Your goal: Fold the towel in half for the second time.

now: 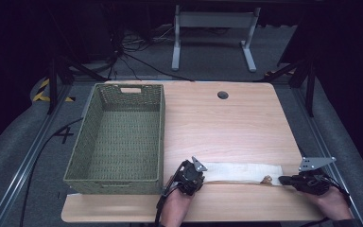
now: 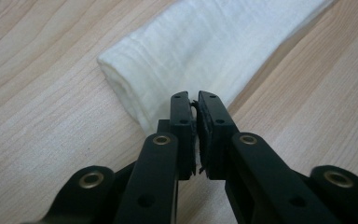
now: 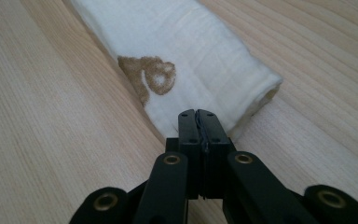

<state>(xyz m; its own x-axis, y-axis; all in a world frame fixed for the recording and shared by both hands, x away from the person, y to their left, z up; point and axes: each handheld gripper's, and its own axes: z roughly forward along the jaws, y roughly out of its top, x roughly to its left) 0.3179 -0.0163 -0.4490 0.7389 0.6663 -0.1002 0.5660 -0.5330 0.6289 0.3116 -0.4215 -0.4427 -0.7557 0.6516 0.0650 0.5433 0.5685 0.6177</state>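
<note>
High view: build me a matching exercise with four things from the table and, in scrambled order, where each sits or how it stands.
Things:
1. basket
2. folded cloth
3. left tongs
4. round hole in the tabletop

Places or states:
A. shut at the cloth's left end
B. far side of the table, near the middle
C. left part of the table, green, woven, nothing inside
D. white, lying along the near edge between both hands

Pairs: 1-C, 2-D, 3-A, 4-B
</note>
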